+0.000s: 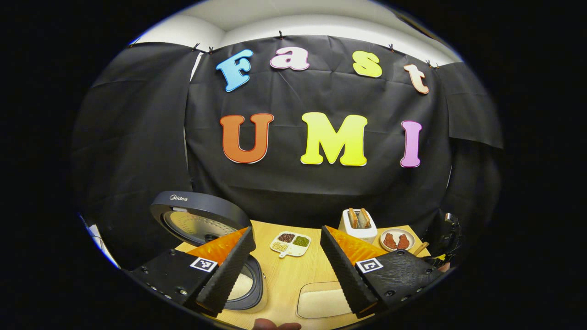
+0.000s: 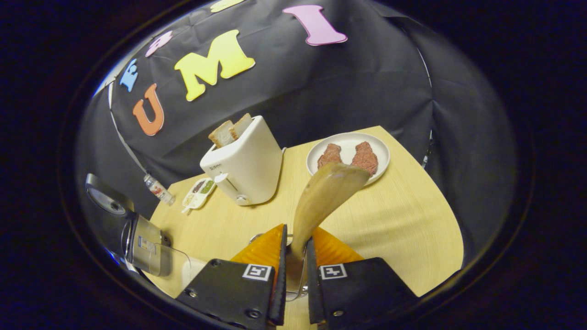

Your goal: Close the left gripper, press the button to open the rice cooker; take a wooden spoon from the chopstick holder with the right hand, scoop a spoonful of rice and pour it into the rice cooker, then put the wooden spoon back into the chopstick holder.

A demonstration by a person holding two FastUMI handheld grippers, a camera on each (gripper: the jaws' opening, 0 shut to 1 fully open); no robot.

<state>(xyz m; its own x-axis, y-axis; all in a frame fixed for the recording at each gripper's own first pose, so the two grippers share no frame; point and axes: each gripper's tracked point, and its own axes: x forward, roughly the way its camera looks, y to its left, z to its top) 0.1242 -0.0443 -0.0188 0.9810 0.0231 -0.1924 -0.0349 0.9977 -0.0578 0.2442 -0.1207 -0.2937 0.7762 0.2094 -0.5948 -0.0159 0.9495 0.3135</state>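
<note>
Standing open at the table's left edge, dark lidded rice cooker [image 1: 206,220]; left gripper [image 1: 286,266] fingers spread, empty; right gripper [image 2: 296,275] fingers pinching pale wooden spoon [image 2: 328,192] over wire chopstick holder [image 2: 293,279]. Risk: spoon twisting in the narrow pinch, missing the holder.

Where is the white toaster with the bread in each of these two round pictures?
Left gripper view: the toaster stands small at the table's far edge, right of centre.
Right gripper view: the toaster stands large, left of centre.
Shared landmark: the plate with two reddish pieces lies right of it.
</note>
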